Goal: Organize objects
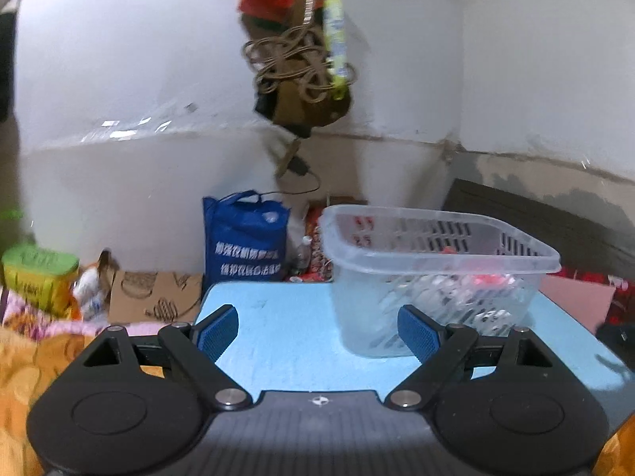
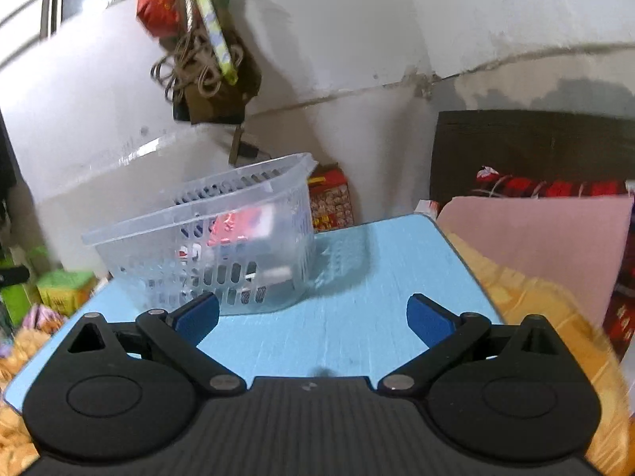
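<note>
Basket (image 1: 436,277) first: it stands on the blue table (image 1: 285,341), toward the far edge, with red and white items already lying inside; I cannot make out what they are through the slotted walls. My left gripper (image 1: 317,331) hovers over the near part of the table, jaws released and wide, nothing between them, the basket's near wall just beyond my right-hand pad. My right gripper (image 2: 313,319) is likewise released and empty, with the basket (image 2: 206,238) ahead toward the far left corner. No loose item shows on the table, so sorting looks nearly done. If the basket itself must move, I judge 1 jaw should go inside the rim, and the thin plastic should be squeezed gently.
</note>
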Demonstrator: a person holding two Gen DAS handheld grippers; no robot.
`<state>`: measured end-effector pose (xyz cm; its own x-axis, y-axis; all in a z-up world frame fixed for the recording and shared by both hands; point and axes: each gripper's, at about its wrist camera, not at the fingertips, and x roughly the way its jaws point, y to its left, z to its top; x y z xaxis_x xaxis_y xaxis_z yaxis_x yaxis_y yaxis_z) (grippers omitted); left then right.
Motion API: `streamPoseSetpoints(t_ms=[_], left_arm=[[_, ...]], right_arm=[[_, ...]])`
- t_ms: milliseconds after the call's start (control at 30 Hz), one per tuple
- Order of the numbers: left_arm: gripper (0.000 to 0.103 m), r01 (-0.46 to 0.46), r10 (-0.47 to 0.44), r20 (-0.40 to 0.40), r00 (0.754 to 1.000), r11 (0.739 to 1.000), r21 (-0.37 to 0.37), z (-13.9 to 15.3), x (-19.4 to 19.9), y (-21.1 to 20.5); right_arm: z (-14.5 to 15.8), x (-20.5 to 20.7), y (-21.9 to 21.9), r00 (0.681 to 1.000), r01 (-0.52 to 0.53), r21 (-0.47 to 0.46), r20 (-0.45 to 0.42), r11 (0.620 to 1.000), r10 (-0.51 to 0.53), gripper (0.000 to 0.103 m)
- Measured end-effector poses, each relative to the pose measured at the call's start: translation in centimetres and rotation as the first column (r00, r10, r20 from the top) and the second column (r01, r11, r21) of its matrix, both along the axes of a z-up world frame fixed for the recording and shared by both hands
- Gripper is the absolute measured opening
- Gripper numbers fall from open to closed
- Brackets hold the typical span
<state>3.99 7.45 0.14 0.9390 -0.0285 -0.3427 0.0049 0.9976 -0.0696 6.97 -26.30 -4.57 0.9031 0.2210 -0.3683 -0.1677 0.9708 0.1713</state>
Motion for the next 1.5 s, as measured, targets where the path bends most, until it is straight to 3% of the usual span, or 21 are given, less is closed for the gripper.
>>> streamPoseSetpoints(t_ms=[133,233,400,533,633,733,867,967,1067,1267,1500], left_arm=[[0.09,0.046,-0.046,-0.037,0.998,0.999,-0.017,1.3,1.8,-1.7],[0.09,0.069,-0.071,-0.053,0.996,0.997,-0.042,2.7,3.1,-2.7],[0.09,0.05,-0.056,-0.089,0.994,0.997,-0.062,4.5,5.4,-3.9],[0.09,0.063,-0.072,-0.128,0.989,0.995,-0.076,4.7,7.4,-5.0],[0.09,0.093,-0.106,-0.177,0.978,0.992,-0.084,4.6,8.8,-5.9],[0.09,0.115,-0.136,-0.217,0.967,0.988,-0.105,4.6,9.6,-6.2],[0.09,0.061,-0.061,-0.216,0.975,0.998,-0.006,5.0,9.9,-7.1],[0.09,0.051,-0.047,-0.213,0.976,0.999,0.013,5.5,10.0,-7.0],[0.09,0.047,-0.041,-0.21,0.977,0.999,0.02,5.8,10.2,-6.9],[0.09,0.03,-0.017,-0.214,0.977,0.998,0.055,5.9,10.4,-7.1],[0.09,0.061,-0.051,-0.215,0.975,0.997,0.04,5.8,10.7,-7.3]], right_arm=[[3.0,1.4,1.4,0.999,0.013,-0.06,0.041,0.998,-0.01,0.103],[5.2,3.1,2.1,0.999,0.036,-0.089,0.006,0.995,-0.036,0.103],[7.2,5.2,1.8,0.997,-0.055,-0.003,-0.063,0.998,0.054,0.103],[7.5,7.0,3.3,0.99,-0.034,-0.073,-0.141,0.997,0.023,0.103],[7.6,7.4,4.9,0.991,-0.043,-0.149,-0.134,0.988,0.023,0.103],[7.7,7.7,5.5,0.993,-0.003,-0.14,-0.118,0.99,-0.014,0.103],[7.8,8.1,5.3,0.989,0.005,-0.081,-0.146,0.997,-0.017,0.103],[8.0,8.6,6.2,0.986,-0.051,-0.172,-0.164,0.984,0.022,0.103],[8.1,8.8,7.1,0.991,-0.023,-0.244,-0.13,0.969,-0.009,0.103],[7.8,9.8,6.9,0.983,-0.025,-0.194,-0.184,0.981,-0.012,0.103],[7.7,9.9,6.9,0.985,-0.004,-0.185,-0.169,0.983,-0.028,0.103]])
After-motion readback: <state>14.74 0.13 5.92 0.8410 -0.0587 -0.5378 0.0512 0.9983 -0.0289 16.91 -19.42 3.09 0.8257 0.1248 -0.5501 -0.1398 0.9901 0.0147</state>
